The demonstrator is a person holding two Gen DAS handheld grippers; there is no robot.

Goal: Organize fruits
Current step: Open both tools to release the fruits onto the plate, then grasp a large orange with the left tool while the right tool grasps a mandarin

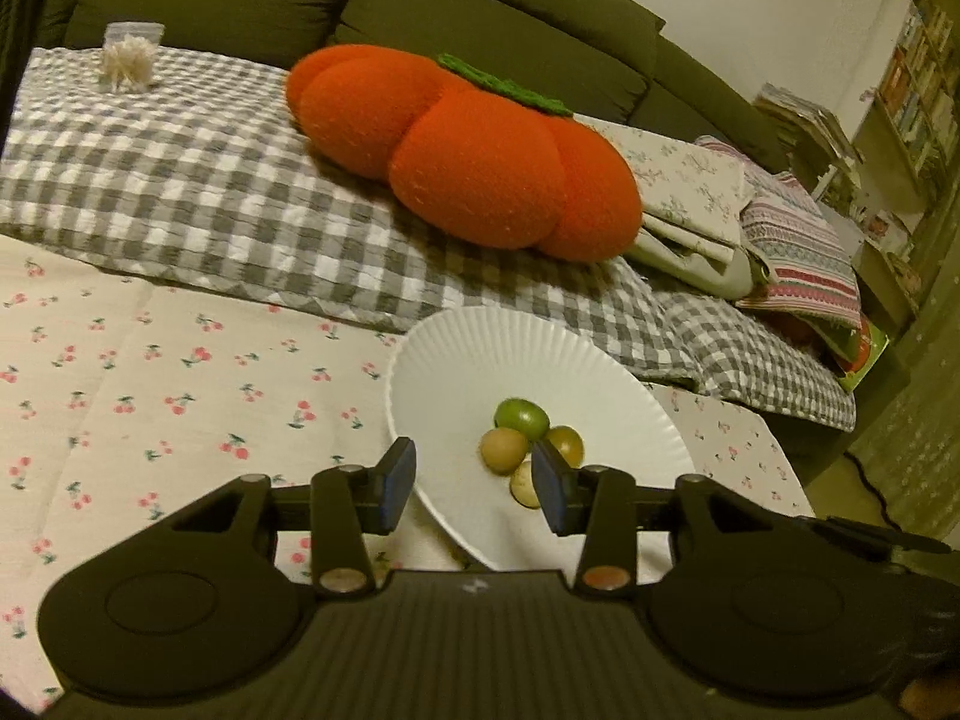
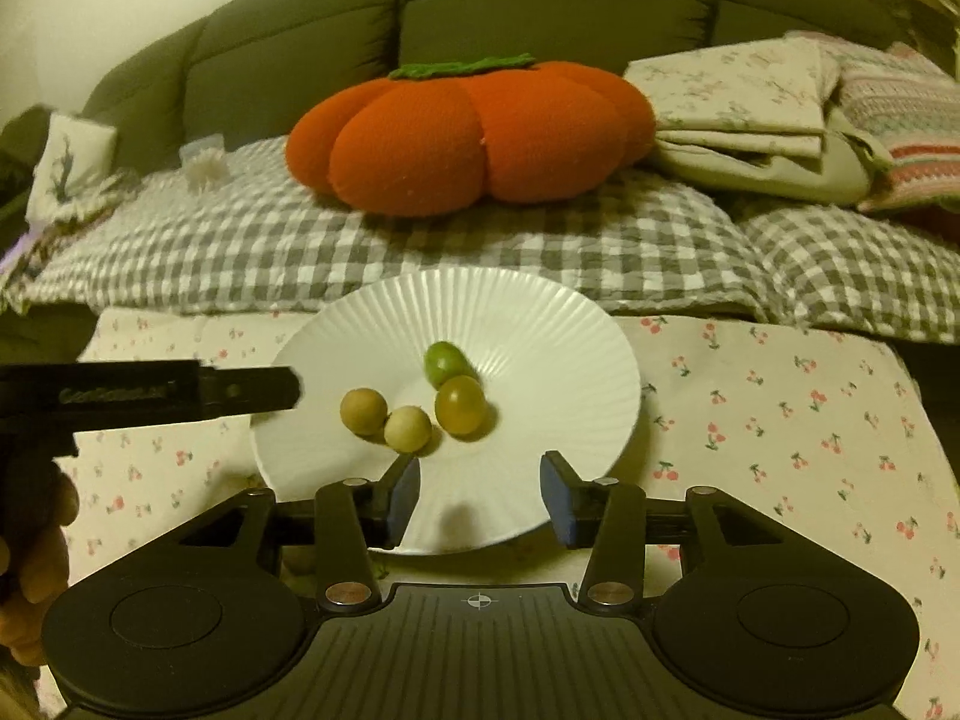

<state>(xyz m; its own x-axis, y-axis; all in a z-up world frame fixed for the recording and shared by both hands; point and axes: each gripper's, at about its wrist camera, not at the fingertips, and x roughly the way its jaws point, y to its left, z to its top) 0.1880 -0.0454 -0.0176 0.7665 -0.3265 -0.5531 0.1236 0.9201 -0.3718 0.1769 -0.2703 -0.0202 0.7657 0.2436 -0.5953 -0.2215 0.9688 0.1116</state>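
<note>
A white ribbed plate (image 2: 540, 324) lies on the cherry-print cloth and holds several small round fruits: a green one (image 2: 445, 361), an olive one (image 2: 461, 404), a pale one (image 2: 408, 429) and a tan one (image 2: 363, 411). My right gripper (image 2: 479, 495) is open and empty over the plate's near rim. My left gripper (image 1: 474, 489) is open and empty over the plate's (image 1: 456, 348) left edge, beside the green fruit (image 1: 521, 417), the tan fruit (image 1: 503, 450), the olive fruit (image 1: 565, 445) and the pale fruit (image 1: 525, 485). The left gripper's body also shows in the right wrist view (image 2: 180, 396).
An orange pumpkin cushion (image 2: 468, 132) lies on a grey checked blanket (image 2: 420, 252) behind the plate. Folded linens (image 2: 738, 114) are stacked at the right. A small bag of white items (image 1: 129, 57) sits far left. A green sofa back (image 2: 540, 6) is behind.
</note>
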